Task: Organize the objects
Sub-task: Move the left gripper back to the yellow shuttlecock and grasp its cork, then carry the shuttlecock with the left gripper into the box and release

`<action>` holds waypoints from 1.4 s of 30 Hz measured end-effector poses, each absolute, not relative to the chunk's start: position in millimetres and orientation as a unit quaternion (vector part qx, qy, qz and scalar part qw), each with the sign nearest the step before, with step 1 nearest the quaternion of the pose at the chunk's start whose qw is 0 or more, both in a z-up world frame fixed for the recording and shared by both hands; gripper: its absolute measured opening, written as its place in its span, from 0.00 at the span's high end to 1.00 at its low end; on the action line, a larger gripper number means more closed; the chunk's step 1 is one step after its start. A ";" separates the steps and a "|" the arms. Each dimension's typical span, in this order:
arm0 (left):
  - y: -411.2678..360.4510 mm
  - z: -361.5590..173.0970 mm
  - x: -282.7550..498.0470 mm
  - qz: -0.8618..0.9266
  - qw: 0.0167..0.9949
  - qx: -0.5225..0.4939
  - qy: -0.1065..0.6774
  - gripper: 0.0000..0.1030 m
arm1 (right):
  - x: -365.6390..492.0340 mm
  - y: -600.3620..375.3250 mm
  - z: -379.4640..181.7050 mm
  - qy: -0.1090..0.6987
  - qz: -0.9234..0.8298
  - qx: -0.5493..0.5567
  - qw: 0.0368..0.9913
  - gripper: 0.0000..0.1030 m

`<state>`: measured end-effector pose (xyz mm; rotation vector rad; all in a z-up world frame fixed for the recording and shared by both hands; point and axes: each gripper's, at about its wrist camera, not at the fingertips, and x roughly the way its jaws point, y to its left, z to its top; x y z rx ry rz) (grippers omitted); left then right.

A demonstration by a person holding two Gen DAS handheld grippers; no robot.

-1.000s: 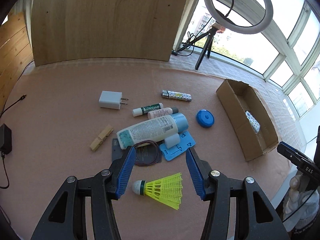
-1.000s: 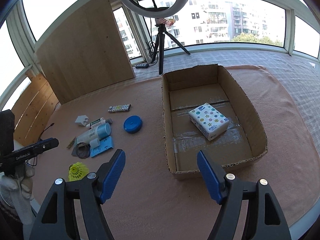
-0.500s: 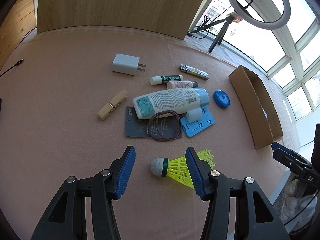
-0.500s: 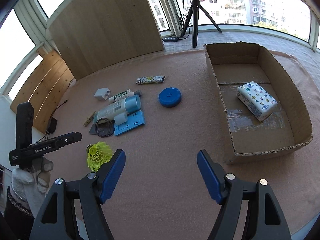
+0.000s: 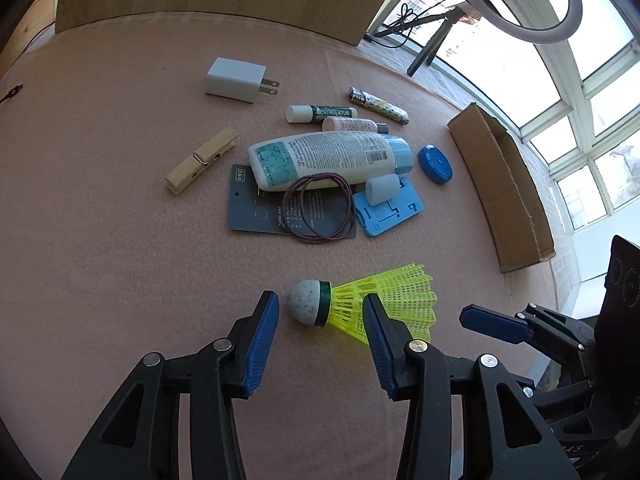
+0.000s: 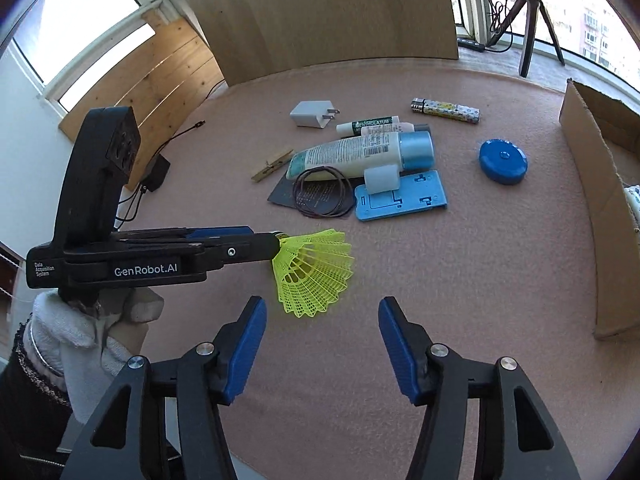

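Observation:
A yellow shuttlecock [image 5: 360,304] with a grey cork head lies on its side on the pink mat, also in the right wrist view [image 6: 316,276]. My left gripper [image 5: 320,316] is open, its fingers either side of the cork head, not touching. My right gripper [image 6: 322,320] is open and empty, just short of the shuttlecock's skirt. Behind lie a white lotion bottle [image 5: 328,156], a blue phone stand [image 5: 388,208], a hair tie [image 5: 320,208] on a dark card, a wooden clothespin [image 5: 202,160], a white charger [image 5: 236,80], a blue round tin [image 5: 435,164] and a lighter [image 5: 378,106].
An open cardboard box [image 5: 504,192] stands at the right, its near wall in the right wrist view [image 6: 600,208]. A wooden board [image 6: 320,12] and a ring-light tripod [image 6: 532,20] stand at the back. A black adapter with cable [image 6: 156,172] lies at the left edge.
Both grippers have moved in toward the shuttlecock. The left gripper now has the cork head between its fingers. The right view has swung left, away from the box.

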<state>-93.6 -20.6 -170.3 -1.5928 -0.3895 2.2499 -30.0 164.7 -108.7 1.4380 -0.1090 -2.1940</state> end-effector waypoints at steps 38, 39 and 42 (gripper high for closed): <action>65.6 -148.1 -92.9 0.787 0.266 -0.547 -0.104 0.85 | -37.7 195.7 -90.1 -0.031 -0.840 0.496 0.219 0.99; 73.6 -144.3 -93.5 0.787 0.274 -0.544 -0.100 0.85 | -37.6 199.2 -85.9 -0.032 -0.843 0.492 0.217 0.99; 96.6 -131.4 -97.1 0.790 0.293 -0.532 -0.087 0.85 | -36.8 213.2 -71.3 -0.036 -0.852 0.478 0.209 0.99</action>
